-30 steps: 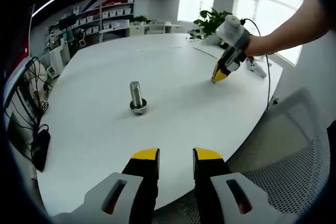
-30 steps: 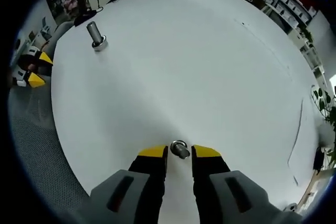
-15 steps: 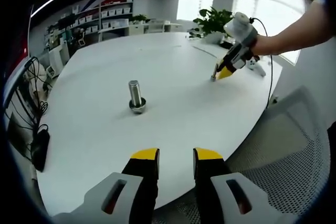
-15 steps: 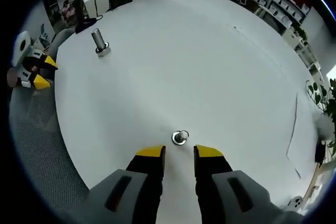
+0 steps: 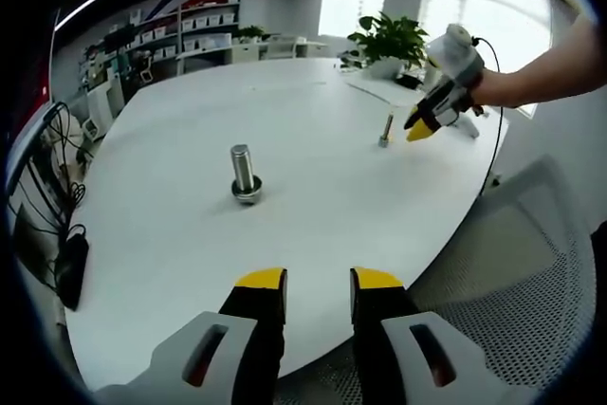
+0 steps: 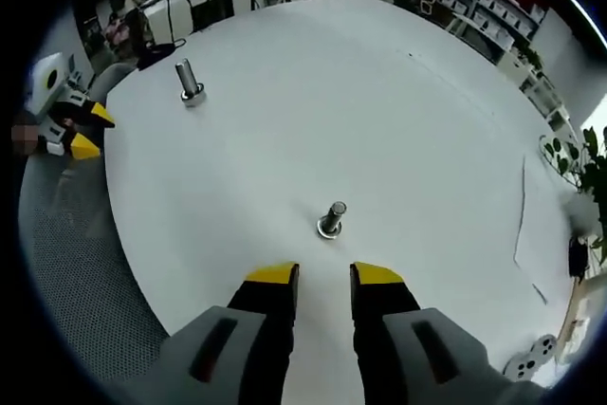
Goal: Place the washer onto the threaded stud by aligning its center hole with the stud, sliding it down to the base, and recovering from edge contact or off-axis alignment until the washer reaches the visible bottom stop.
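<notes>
A large threaded stud (image 5: pixel 244 167) stands upright on the white table (image 5: pixel 313 187), with a metal washer (image 5: pixel 247 196) around its base. It also shows far off in the right gripper view as the stud (image 6: pixel 188 79). A smaller stud (image 6: pixel 332 217) stands on a wider round base just ahead of my right gripper (image 6: pixel 318 275), which is open and apart from it. In the left gripper view that small stud (image 5: pixel 386 129) sits beside the right gripper (image 5: pixel 420 125). My left gripper (image 5: pixel 318 282) hangs open at the table's near edge.
A mesh chair (image 5: pixel 517 263) stands right of the table's edge. Cables (image 5: pixel 57 187) lie at the far left edge. Potted plants (image 5: pixel 387 37) and shelving (image 5: pixel 190 40) line the far side. The left gripper (image 6: pixel 81 130) shows at the table's left rim.
My right gripper has drawn back and up from the small stud, which now stands free on the table. The left gripper has held still.
</notes>
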